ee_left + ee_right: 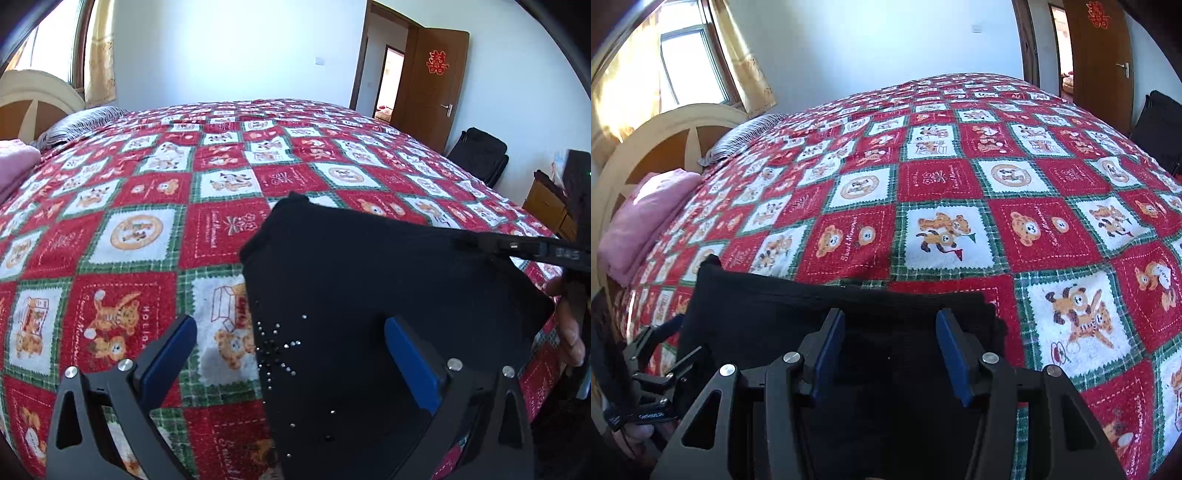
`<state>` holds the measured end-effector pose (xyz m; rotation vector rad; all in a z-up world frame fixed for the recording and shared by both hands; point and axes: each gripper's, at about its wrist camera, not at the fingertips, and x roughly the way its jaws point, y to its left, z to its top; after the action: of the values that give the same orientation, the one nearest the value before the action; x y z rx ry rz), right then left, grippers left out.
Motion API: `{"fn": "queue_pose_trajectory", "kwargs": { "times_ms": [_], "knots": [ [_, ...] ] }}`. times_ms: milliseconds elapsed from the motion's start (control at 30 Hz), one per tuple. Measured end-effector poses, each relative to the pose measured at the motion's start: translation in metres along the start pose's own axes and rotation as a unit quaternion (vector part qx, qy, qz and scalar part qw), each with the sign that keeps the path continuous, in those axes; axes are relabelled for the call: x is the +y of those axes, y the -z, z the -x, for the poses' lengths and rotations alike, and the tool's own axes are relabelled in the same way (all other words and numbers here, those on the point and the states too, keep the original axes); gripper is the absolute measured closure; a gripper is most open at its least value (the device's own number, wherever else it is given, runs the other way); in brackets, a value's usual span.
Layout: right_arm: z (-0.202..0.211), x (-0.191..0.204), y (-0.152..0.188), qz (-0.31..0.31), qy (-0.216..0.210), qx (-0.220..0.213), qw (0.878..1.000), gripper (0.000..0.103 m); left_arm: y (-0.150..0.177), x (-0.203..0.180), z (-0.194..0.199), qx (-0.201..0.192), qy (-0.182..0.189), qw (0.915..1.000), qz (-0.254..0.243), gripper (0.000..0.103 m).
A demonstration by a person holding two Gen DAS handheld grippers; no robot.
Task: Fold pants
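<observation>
The black fabric pants [369,295], folded into a compact dark slab, lie on the bed near its near edge, on the red, white and green patchwork bedspread printed with cartoon bears [147,229]. A scatter of small silver studs [277,350] shows on the cloth on the side toward the headboard.

The left tongs [290,339] stand wide open above that studded edge of the pants, their blue-padded fingers [170,354] apart and pressing on nothing: one finger is over the bedspread, the other over the black cloth. The right tongs [890,354] stand about half open with the jaws widening; the black cloth lies below and between the blue pads [829,354], which do not press on it. In the left wrist view the right tongs reach in from the right, their tip at the far edge of the pants, with part of a hand [570,332] behind them.

At the head of the bed a cream and brown wooden headboard [676,147] stands, with a folded pink blanket [642,221] and a striped grey pillow [746,136] beside it. A brown wooden door [432,85] bearing a red paper ornament stands open beyond the far corner.
</observation>
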<state>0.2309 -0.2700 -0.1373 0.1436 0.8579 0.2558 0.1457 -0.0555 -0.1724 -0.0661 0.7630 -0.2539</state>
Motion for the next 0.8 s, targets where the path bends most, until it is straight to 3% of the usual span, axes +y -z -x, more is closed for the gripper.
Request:
{"fn": "queue_pose_trajectory", "kwargs": {
  "times_ms": [133,300,433,633,800],
  "knots": [
    [0.028,-0.011,0.012,-0.011,0.016,-0.017,1.000,0.049,0.000,0.001,0.003,-0.006,0.010,0.9998,0.014,0.000],
    [0.040,-0.045,0.034,-0.047,0.026,0.004,0.999,0.049,0.000,-0.006,-0.001,-0.007,0.010,0.9999,0.003,0.000],
    [0.028,-0.064,0.041,-0.086,-0.005,0.022,0.996,0.049,0.000,-0.006,-0.011,0.000,0.019,0.9998,0.003,0.000],
    [0.024,-0.066,0.047,-0.103,-0.022,0.006,0.994,0.049,0.001,-0.003,-0.014,0.005,0.029,0.9995,0.011,0.000],
    [0.019,-0.066,0.049,-0.117,-0.071,0.012,0.991,0.049,0.000,0.000,-0.014,0.006,0.040,0.9990,0.017,0.000]
  ]
}}
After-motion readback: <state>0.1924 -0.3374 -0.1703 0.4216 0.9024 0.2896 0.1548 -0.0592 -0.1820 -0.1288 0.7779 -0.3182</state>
